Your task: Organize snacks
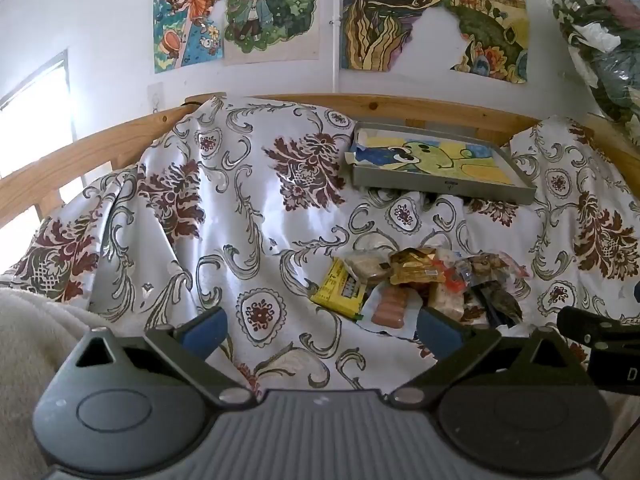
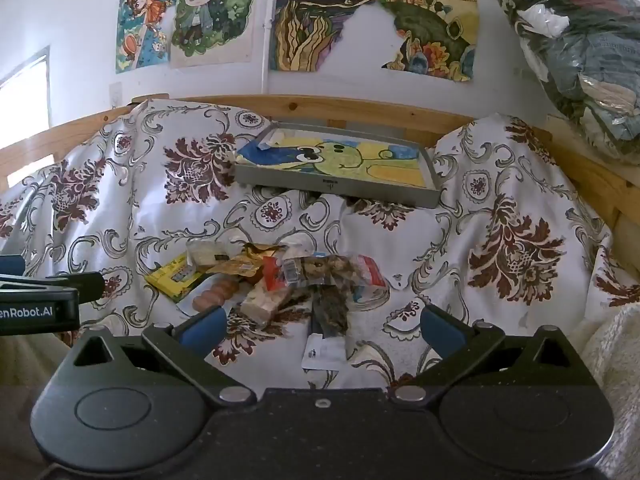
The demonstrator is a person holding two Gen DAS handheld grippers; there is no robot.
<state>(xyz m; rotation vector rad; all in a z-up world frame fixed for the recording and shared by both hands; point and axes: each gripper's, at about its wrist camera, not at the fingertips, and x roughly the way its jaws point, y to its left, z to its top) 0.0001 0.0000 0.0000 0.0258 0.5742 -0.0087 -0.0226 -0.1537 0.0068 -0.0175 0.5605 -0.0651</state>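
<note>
- On the patterned bedspread [image 1: 248, 216], a heap of snacks [image 1: 424, 288] is seen, lying in a dip of the cloth.
- At the left edge of the heap a yellow packet [image 1: 340, 290] is laid flat, and just beside it a clear pack of small sausages [image 1: 390, 310] is found.
- A gold foil wrapper [image 1: 416, 268] is piled on top, with a pale block in clear wrap [image 2: 264, 300] and a dark bag [image 2: 332, 308] toward the near side; a red-and-white pouch [image 2: 372, 272] is placed at the right edge of the heap.
- Behind the heap, near the wooden bed rail [image 1: 360, 104], a grey tray [image 1: 440, 188] is set on the cloth, with a frog drawing inside it.
- Coloured drawings [image 1: 272, 8] are fixed to the white wall above the rail.
- The left gripper [image 1: 320, 328] is held spread wide above the cloth, just left of the heap, with nothing between its blue pads [image 1: 208, 326]; its right pad is seen beside the sausages.
- The right gripper [image 2: 320, 328] is likewise held spread wide and empty, with the near side of the heap framed between its fingers.
- A bundle of clothes in a plastic bag [image 2: 580, 60] is seen at the upper right.
</note>
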